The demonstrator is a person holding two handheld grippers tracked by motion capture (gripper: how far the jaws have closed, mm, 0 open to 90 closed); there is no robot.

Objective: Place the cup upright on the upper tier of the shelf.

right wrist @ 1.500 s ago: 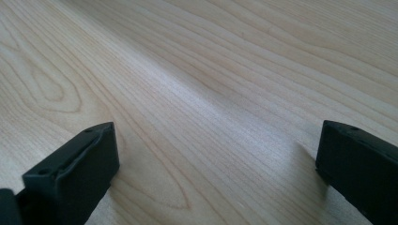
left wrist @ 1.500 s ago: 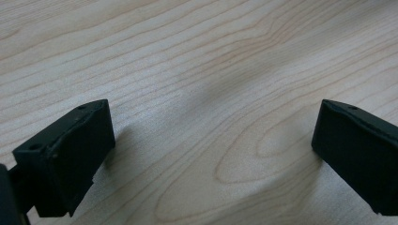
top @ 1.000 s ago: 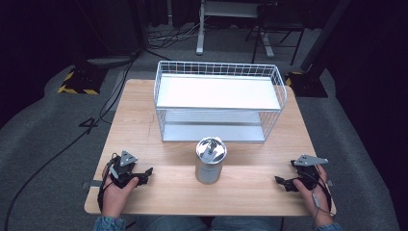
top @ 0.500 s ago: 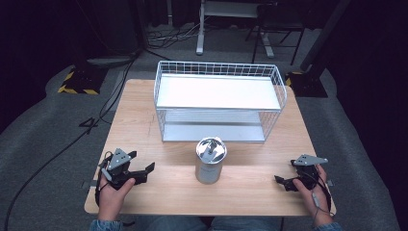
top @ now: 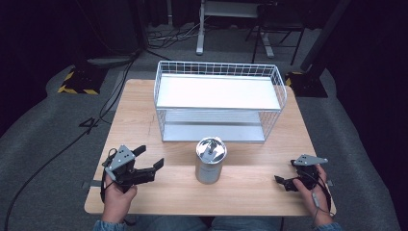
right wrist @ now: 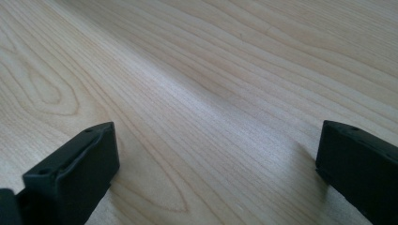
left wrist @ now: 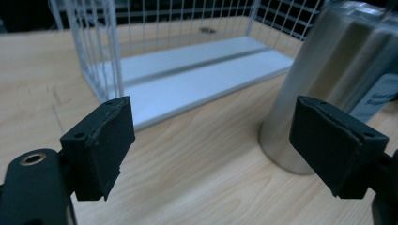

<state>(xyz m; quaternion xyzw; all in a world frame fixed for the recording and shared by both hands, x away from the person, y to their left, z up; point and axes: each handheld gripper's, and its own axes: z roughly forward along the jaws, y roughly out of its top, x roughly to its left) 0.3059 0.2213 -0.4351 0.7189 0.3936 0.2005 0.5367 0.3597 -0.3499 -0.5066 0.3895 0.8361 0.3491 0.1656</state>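
Since a second ago my left fingers (left wrist: 98,145) have risen off the pale wooden tabletop (top: 139,120), spread open near the shiny steel canister (top: 209,166); my right fingers (right wrist: 70,176) gape empty too.

Only a pale label on the side of the steel canister (left wrist: 328,70) — seen at the right edge of the left gripper view, bearing a few lines of dark print too blurred and cut off to read — and nothing else legible anywhere.
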